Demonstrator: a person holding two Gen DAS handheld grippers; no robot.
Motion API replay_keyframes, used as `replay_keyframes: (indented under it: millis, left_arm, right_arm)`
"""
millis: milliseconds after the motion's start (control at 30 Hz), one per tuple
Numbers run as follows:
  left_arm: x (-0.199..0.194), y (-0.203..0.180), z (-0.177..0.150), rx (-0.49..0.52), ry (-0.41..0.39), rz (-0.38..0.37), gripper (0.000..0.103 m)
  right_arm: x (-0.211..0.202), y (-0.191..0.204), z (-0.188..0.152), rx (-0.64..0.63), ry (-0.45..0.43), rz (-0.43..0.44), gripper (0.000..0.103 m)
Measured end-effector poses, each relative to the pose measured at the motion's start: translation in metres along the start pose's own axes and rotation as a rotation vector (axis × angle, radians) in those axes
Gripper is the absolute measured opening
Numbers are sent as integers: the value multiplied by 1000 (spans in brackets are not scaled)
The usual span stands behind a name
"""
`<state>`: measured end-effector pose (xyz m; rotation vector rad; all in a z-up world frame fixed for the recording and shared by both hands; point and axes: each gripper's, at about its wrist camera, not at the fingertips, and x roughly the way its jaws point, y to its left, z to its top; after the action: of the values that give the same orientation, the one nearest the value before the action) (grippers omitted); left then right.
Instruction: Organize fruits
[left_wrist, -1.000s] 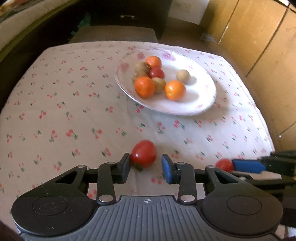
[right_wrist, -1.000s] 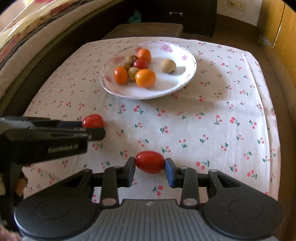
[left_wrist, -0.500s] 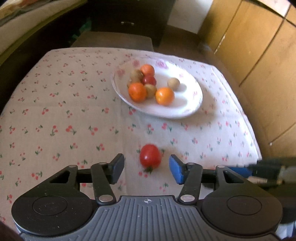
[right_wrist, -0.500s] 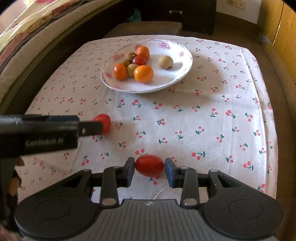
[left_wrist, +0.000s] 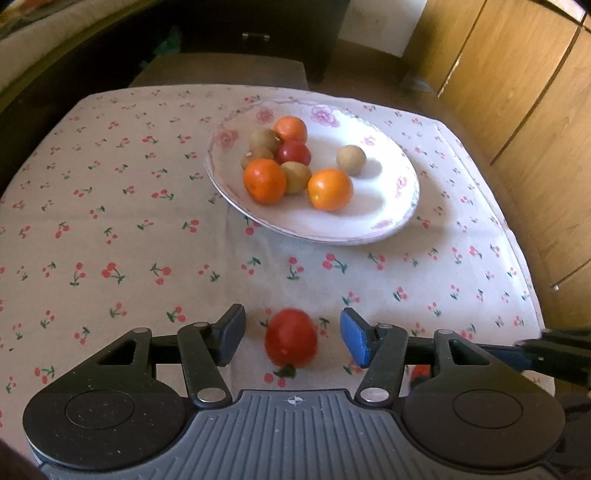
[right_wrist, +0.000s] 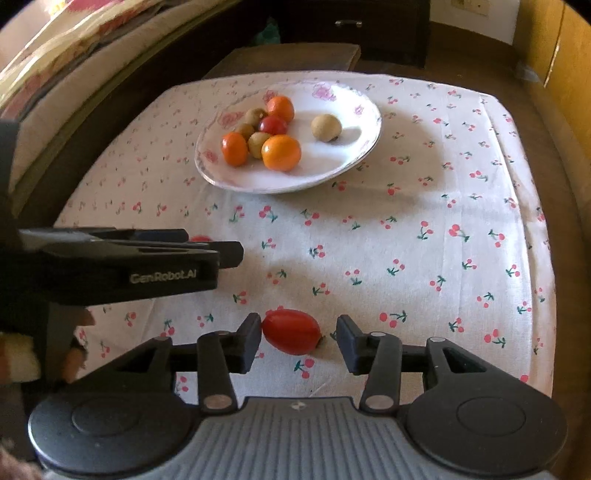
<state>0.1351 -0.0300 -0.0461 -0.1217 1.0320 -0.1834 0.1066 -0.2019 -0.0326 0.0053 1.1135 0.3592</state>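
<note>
Cherry-print tablecloth (left_wrist: 110, 229) covers a small table, with wooden cabinet doors (left_wrist: 517, 92) off to the right and a dark chair (left_wrist: 221, 70) at the far edge.

Left wrist view first: the left gripper (left_wrist: 291, 338) is spread wide, and a round red tomato (left_wrist: 291, 343) sits on the cloth between the fingers with a clear gap on both sides, so nothing is clamped. It looks a bit blurry. Further back is the white floral plate (left_wrist: 399, 206) holding three oranges, one at front left (left_wrist: 264, 181), one at front right (left_wrist: 330, 189) and one at the back (left_wrist: 290, 129), plus a small red tomato and a few brownish kiwi-looking fruits bunched with them. One tan round fruit (left_wrist: 351, 159) sits apart on the right of the plate. The right gripper pokes in from the right edge (left_wrist: 554, 354), seen side-on.

Right wrist view: the right gripper (right_wrist: 299, 338) is also parted. An oval tomato (right_wrist: 291, 331) lies on the cloth between its fingers, touching the left finger (right_wrist: 249, 341) or just about, while the right finger stands off from it, so it isn't squeezed. The left gripper's side (right_wrist: 122, 258) crosses the left of the frame, with a sliver of the round tomato (right_wrist: 200, 238) peeking over it. Same plate (right_wrist: 354, 158) sits well beyond, near the far end of the table.
</note>
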Motion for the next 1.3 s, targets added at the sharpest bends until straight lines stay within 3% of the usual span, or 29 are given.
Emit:
replay_keyframes:
  millis: [100,200,367,767,1133,1300]
  left_arm:
    - [1,0,1,-4,-5,10,62]
    - [-1,-6,-4,54,-11,43,52]
    - [-9,3,-8,29,2,19,43]
    - [-18,6,-19,14,14,4,40]
    - [-19,8,-20,-2,13,-13,40]
    - [-20,10,-20,-9,13,-25,41]
  right_arm:
    - [-4,-4,0,22,-14,-6,48]
    - [-1,-6,1,34,-6,-13,48]
    - [3,0,3,20,-5,-6,48]
    - [0,-24,12,204,-53,38,49]
    - [20,-16,35,289,-48,91,50]
    - [32,-5,43,211,-27,54,50]
